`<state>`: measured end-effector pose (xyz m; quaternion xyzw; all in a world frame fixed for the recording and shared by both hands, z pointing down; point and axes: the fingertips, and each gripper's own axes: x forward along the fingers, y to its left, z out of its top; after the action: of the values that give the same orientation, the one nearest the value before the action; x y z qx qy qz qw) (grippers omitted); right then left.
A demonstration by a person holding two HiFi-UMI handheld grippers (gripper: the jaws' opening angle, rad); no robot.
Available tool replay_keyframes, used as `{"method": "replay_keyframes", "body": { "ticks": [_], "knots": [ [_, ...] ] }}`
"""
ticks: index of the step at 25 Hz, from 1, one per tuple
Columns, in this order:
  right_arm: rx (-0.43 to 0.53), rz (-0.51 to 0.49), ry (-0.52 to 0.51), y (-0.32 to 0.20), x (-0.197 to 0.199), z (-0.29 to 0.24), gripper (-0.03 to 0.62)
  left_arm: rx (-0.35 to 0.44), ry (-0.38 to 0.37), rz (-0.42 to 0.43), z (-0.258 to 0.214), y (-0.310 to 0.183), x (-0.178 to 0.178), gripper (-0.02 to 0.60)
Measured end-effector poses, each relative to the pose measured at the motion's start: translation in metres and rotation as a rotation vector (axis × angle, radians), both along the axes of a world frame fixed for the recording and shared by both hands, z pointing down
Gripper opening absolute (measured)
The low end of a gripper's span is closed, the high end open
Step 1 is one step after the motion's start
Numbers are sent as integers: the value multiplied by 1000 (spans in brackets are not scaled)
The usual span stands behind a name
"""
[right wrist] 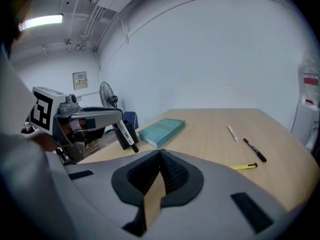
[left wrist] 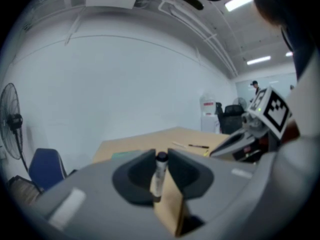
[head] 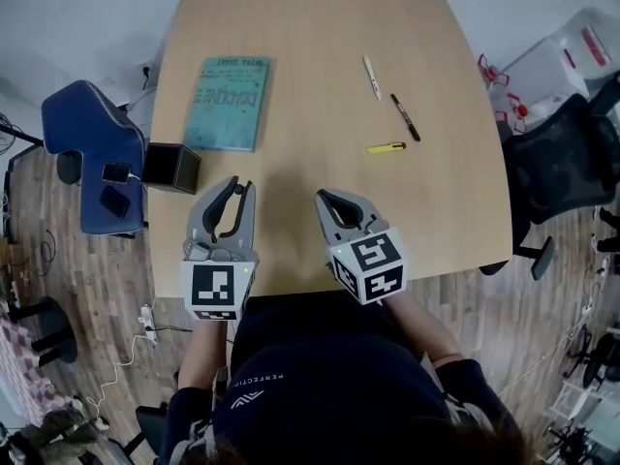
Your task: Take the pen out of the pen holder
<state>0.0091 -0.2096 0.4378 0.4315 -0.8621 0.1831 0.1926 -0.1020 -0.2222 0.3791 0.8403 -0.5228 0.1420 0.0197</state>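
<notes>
**Operator:** Where is the pen?

**Spotter:** Your left gripper (head: 240,190) has it. The jaws stand partly apart and press on the barrel of the pen (left wrist: 160,175), which has a white body and a black cap. It is out of the pen holder (head: 171,168). That black box stands at the left edge of the bench (head: 320,27), just left of your left gripper.

**Operator:** And my other hand?

**Spotter:** Your right gripper (right wrist: 160,156) has its jaws brought together with nothing between them. It hovers beside the left one, near the front edge of the bench.

**Operator:** What else is there?

**Spotter:** A teal book (head: 229,103) lies beyond the pen holder. On your right lie a white pen (head: 372,76), a black marker (head: 405,117) and a yellow pen (head: 386,147), well apart from both grippers.
</notes>
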Motion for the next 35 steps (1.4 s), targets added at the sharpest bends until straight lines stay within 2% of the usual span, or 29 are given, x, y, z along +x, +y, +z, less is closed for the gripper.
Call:
{"method": "replay_keyframes", "body": {
  "ticks": [8,16,35],
  "knots": [
    [-6,13,9,0,2,2,2,-65,9,-8,21,10,-5,78],
    [6,21,14,0,5,1,2,-96,25,-31,32,18,-12,78],
    [31,9,22,0,2,-6,1,-72,38,-57,22,21,-19,78]
  ]
}}
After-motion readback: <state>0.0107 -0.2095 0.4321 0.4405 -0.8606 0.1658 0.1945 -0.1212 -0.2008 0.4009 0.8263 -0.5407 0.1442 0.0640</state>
